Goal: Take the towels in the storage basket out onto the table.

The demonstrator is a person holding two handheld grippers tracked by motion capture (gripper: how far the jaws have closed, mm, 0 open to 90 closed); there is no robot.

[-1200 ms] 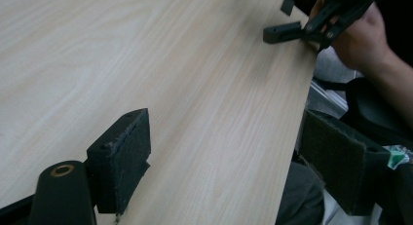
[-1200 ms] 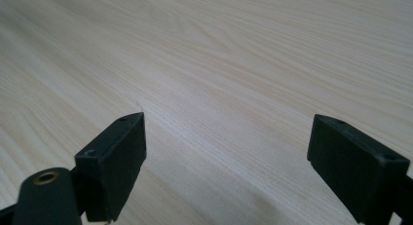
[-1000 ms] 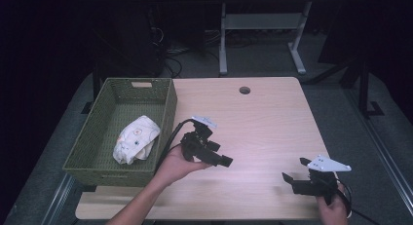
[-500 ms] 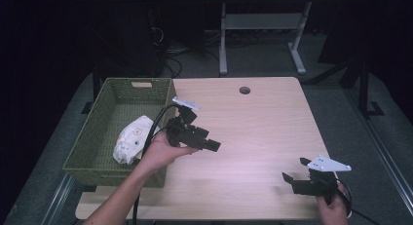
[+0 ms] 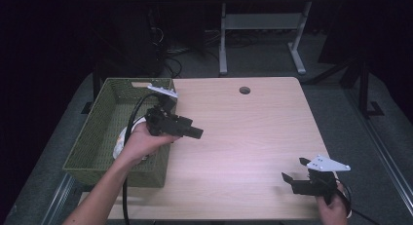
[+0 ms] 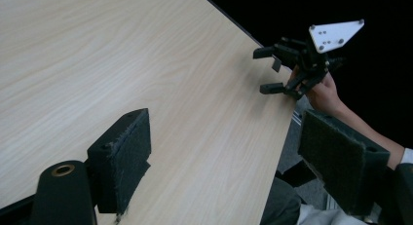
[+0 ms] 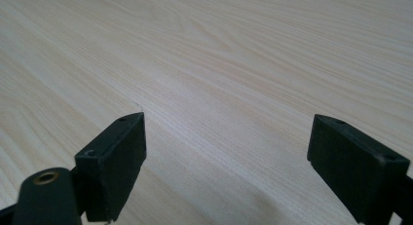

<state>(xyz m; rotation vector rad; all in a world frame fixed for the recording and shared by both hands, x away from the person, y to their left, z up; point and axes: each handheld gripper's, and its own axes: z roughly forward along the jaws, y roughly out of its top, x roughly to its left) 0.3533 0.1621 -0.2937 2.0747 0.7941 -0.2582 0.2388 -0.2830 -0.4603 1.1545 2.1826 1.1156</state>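
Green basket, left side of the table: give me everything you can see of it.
The green basket is a rectangular, open-topped bin of woven-looking olive material, with slightly sloping walls and a handle slot in its far wall. It stands upright on the table along the left edge, its long side running away from the person. A white item lies inside, largely hidden by the person's left hand, which holds the left gripper over the basket's right rim, jaws out over the table. Whether hand or cable touches the rim is unclear.

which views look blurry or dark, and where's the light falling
High view: light falls on the pale wooden table, surroundings nearly black, right tool slightly soft. Left gripper view: near black padded jaws blurred, background black. Right gripper view: evenly lit wood, near jaws soft.
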